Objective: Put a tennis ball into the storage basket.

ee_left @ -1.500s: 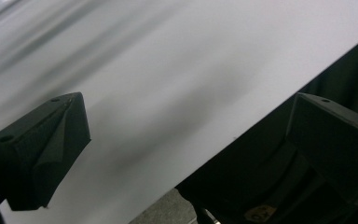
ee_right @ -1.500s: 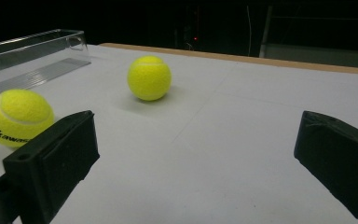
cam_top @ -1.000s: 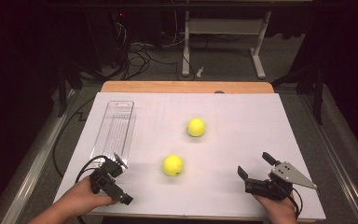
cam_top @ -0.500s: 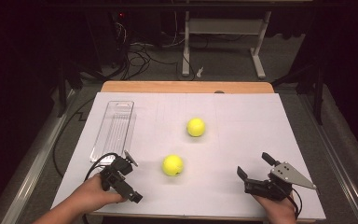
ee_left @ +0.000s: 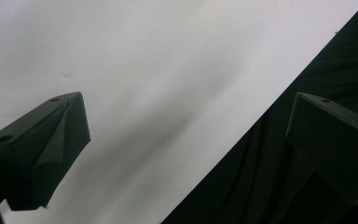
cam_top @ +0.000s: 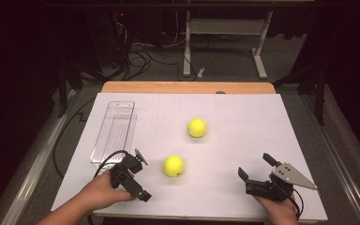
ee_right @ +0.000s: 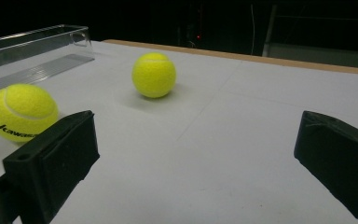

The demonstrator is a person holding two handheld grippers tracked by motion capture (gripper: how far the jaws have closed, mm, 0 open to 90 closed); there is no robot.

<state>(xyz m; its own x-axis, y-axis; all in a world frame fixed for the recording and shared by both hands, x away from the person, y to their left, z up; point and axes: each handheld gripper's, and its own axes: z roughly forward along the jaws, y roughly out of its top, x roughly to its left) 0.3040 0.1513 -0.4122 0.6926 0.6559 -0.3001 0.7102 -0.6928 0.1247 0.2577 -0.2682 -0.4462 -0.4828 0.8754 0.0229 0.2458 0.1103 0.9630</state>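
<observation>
The nearer tennis ball (ee_right: 21,111) carries black lettering that seems to read "kawasaki".

You work at a wooden table (cam_top: 187,87) covered by a white sheet (cam_top: 243,122). Beyond it, a grey floor (cam_top: 225,61) carries tangled black cables (cam_top: 138,51) and a white metal stand (cam_top: 225,28). The surrounding room is dark.

White-topped bench (cam_top: 243,126) with a wood strip along the far edge. On it: two yellow tennis balls (cam_top: 197,127) (cam_top: 174,166) apart mid-bench, and a clear plastic tray (cam_top: 115,131) at left.
</observation>
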